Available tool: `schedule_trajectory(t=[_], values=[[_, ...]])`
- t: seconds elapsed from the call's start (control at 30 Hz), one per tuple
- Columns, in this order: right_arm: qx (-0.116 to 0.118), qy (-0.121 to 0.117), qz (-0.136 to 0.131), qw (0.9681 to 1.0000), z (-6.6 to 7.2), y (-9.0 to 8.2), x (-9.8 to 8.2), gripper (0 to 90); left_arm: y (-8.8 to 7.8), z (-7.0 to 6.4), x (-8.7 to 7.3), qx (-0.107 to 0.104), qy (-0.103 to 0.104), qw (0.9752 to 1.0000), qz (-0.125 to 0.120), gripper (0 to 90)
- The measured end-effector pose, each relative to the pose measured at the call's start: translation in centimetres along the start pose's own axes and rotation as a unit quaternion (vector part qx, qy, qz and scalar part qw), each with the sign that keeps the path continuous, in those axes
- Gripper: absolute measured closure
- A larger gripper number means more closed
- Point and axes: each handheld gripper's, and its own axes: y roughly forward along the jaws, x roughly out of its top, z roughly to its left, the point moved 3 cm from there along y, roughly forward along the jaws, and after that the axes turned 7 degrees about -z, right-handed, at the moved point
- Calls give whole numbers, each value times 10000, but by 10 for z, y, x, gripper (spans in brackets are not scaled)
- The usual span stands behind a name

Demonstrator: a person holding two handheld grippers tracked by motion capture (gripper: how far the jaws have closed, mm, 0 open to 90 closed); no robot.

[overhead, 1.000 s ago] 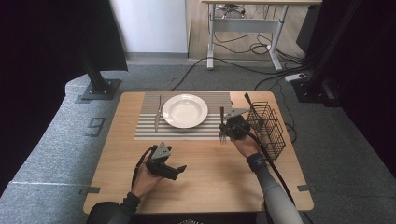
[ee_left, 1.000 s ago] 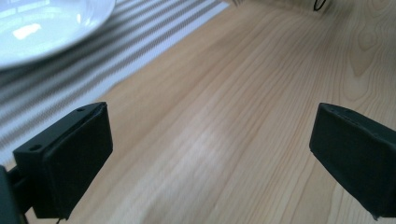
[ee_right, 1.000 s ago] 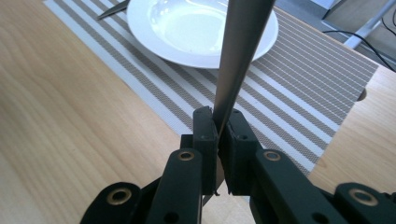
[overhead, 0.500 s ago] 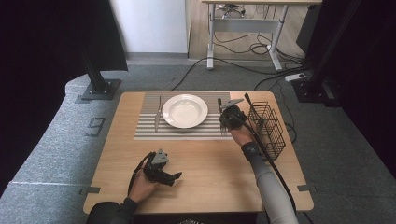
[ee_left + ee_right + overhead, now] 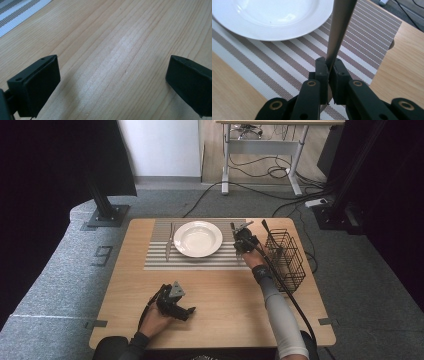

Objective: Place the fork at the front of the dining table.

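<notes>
My right gripper [image 5: 243,243] is over the right end of the striped placemat [image 5: 155,258], just right of the white plate [image 5: 198,238]. In the right gripper view my right gripper [image 5: 328,66] is shut on the handle of a metal utensil [image 5: 339,27], which rises upward out of frame above the placemat [image 5: 362,42] beside the plate [image 5: 269,17]; its head is hidden. My left gripper [image 5: 186,312] lies low near the table's front left, held in a hand. In the left gripper view my left gripper [image 5: 112,80] stands open over bare wood with nothing between its jaws.
A knife [image 5: 169,242] lies on the placemat left of the plate. A black wire basket [image 5: 286,259] stands at the table's right edge, close to my right forearm. A cable trails back along that arm. Bare wood [image 5: 225,290] spans the table's middle.
My right gripper has carried the utensil away from the basket's side and farther up onto the placemat beside the plate. My left gripper has drawn back toward the table's near edge.
</notes>
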Motion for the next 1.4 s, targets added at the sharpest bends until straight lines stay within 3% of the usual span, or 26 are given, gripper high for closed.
schedule_trajectory(t=[0.33,0.77,1.1,1.4], values=[[-157,77,160,9997,-9,21,1,855,0,1,0,-15,-12,10000,23,0],[-270,321,470,9980,-18,51,-14,855,1,1,0,-61,-65,9999,46,0],[-344,463,474,9972,-23,65,-19,850,1,1,0,-95,-129,9998,68,0],[-308,433,448,9976,-23,70,-20,832,1,1,0,-116,-151,9998,77,0]])
